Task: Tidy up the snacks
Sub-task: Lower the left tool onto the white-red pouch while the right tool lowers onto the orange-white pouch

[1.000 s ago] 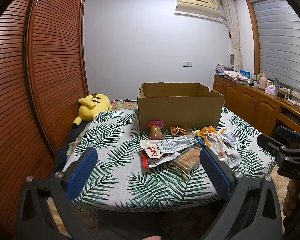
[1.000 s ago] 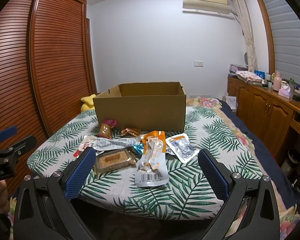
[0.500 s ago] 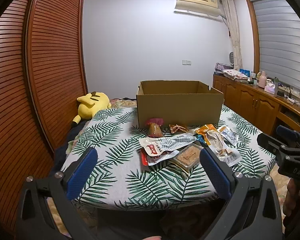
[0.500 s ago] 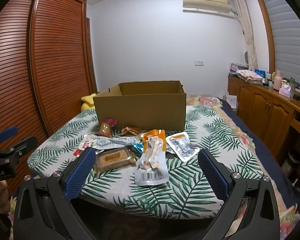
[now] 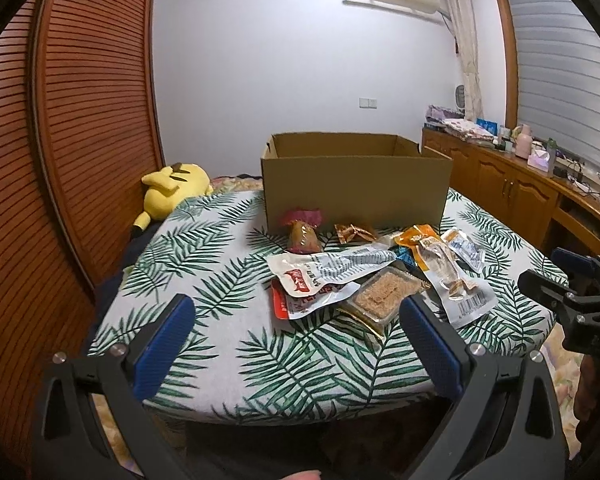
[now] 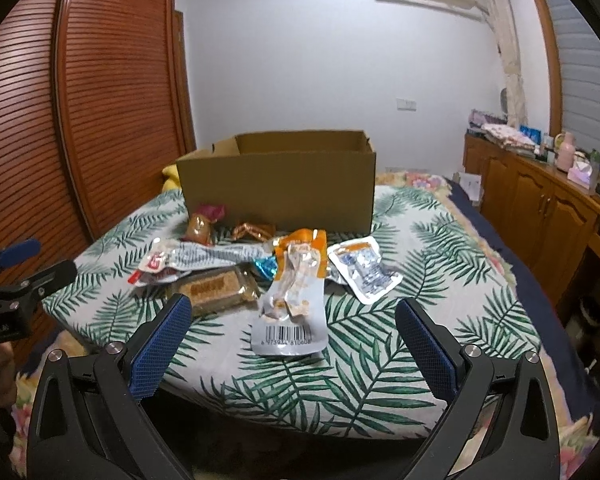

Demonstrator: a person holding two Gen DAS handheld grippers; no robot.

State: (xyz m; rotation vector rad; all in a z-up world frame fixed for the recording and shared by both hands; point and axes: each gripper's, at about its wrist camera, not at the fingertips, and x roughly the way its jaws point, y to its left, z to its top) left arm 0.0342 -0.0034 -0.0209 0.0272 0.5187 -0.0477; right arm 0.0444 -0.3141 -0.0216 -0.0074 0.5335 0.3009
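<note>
An open brown cardboard box (image 5: pixel 356 188) stands at the back of a table with a palm-leaf cloth (image 5: pixel 204 272); it also shows in the right wrist view (image 6: pixel 278 186). Several snack packs lie in front of it: a white and red pouch (image 5: pixel 324 274), a clear tray of brown cake (image 5: pixel 384 292), a long pack with a barcode (image 6: pixel 294 292), a clear square pouch (image 6: pixel 364 270), a maroon-topped pouch (image 5: pixel 302 230). My left gripper (image 5: pixel 296 332) is open and empty before the near table edge. My right gripper (image 6: pixel 292 332) is open and empty, just short of the barcode pack.
A yellow plush toy (image 5: pixel 172 188) lies left of the table. Slatted wooden wardrobe doors (image 5: pixel 80 140) line the left side. A wooden cabinet (image 5: pixel 520 196) with clutter runs along the right wall. A bed with a floral cover (image 6: pixel 432 184) sits behind the table.
Both grippers have moved slightly nearer the table and snacks. Both stay open and empty.
</note>
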